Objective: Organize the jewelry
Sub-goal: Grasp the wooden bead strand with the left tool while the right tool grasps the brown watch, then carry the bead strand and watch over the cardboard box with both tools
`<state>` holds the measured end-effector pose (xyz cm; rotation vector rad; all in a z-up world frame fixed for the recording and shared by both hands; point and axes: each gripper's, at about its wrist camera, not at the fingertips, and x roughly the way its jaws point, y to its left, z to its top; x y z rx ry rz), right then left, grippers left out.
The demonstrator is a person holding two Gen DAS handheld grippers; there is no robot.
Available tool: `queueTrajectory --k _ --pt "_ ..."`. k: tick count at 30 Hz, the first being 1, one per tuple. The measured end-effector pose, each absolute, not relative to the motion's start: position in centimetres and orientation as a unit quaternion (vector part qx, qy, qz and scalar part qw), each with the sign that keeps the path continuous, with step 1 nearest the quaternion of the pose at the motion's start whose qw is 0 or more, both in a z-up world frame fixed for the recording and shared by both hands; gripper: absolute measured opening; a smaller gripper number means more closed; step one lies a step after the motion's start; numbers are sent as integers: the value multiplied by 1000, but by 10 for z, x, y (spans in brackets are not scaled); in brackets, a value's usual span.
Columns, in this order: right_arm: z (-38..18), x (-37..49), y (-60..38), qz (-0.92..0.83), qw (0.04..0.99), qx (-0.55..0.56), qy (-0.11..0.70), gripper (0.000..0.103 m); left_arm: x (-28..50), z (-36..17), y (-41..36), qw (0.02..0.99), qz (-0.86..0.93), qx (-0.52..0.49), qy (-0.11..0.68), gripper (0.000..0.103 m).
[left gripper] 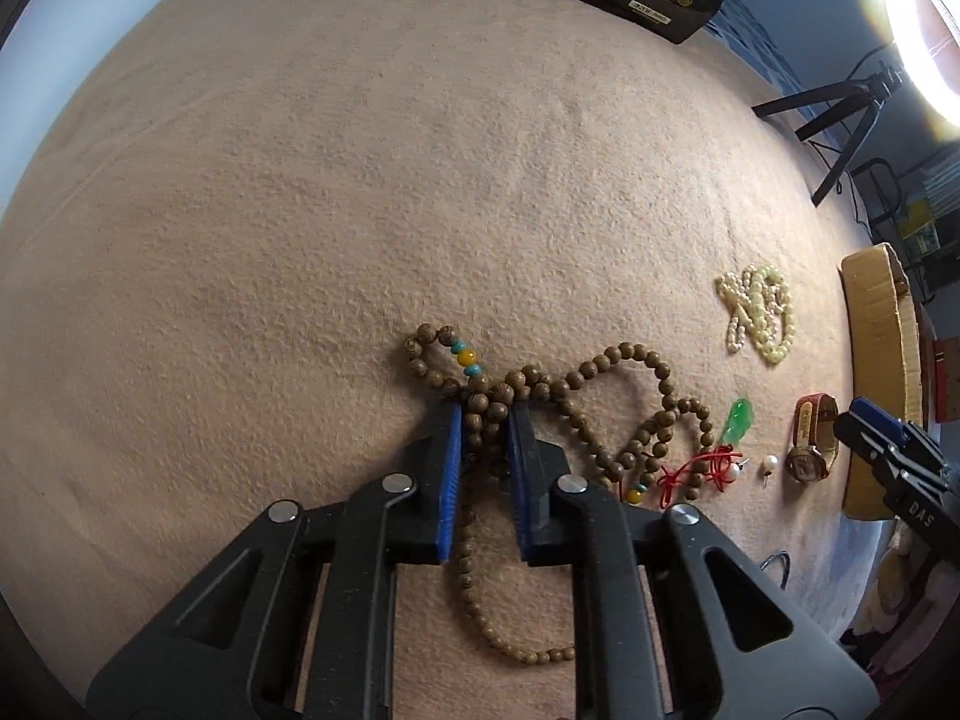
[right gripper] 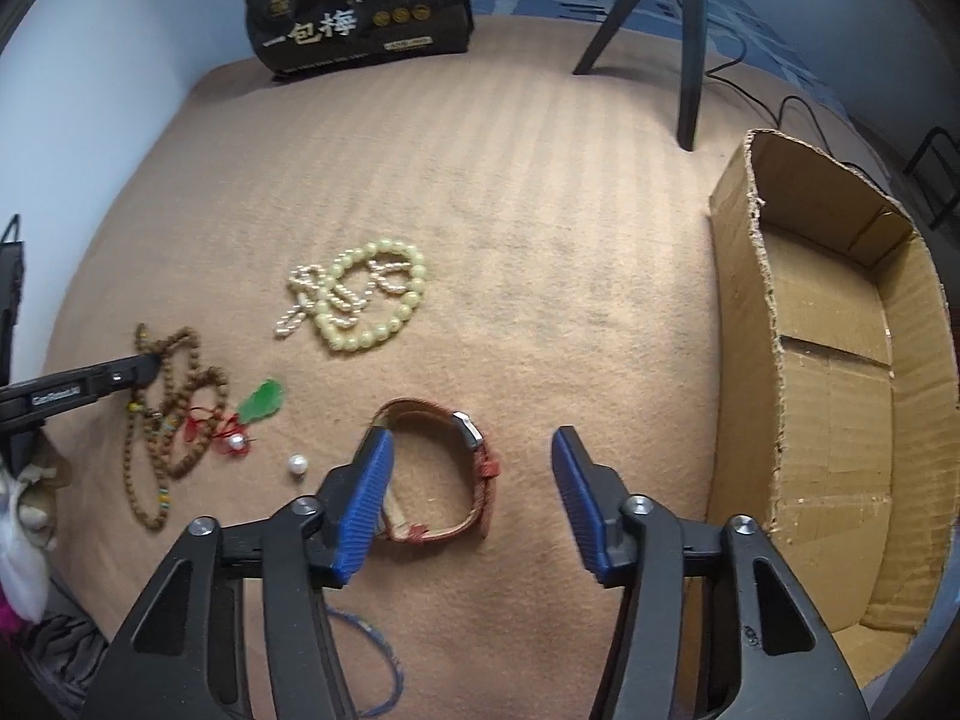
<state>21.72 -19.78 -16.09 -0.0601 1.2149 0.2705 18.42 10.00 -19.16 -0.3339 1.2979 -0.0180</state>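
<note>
My left gripper [left gripper: 485,411] is closed around a bunch of strands of the long brown wooden bead necklace [left gripper: 630,396], which lies on the tan blanket [left gripper: 360,210]. The necklace also shows in the right wrist view [right gripper: 180,402], with the left gripper's fingers [right gripper: 129,373] on it. My right gripper [right gripper: 471,438] is open, its jaws either side of a red-strapped watch [right gripper: 450,468], low over the blanket. The watch [left gripper: 813,441] also shows in the left wrist view, with the right gripper [left gripper: 870,429] beside it.
A pale green bead bracelet tangled with a pearl strand [right gripper: 360,294], a green pendant on red cord [right gripper: 261,399] and two pearl earrings [right gripper: 297,465] lie on the blanket. An open cardboard box [right gripper: 840,360] stands at the right. A black bag [right gripper: 360,6] and a tripod [right gripper: 690,30] are at the far edge.
</note>
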Motion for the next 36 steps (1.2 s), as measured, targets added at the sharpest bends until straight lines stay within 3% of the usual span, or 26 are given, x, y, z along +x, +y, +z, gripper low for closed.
queueTrajectory --k 5,12,36 --pt "-175 221 -199 115 803 -36 584 48 183 -191 98 788 -7 -145 598 11" --pt "-184 225 -206 126 794 -9 594 8 184 -188 96 790 -7 -155 594 11" --pt "-104 183 -211 157 856 11 493 8 137 -44 77 889 -56 -164 424 10"
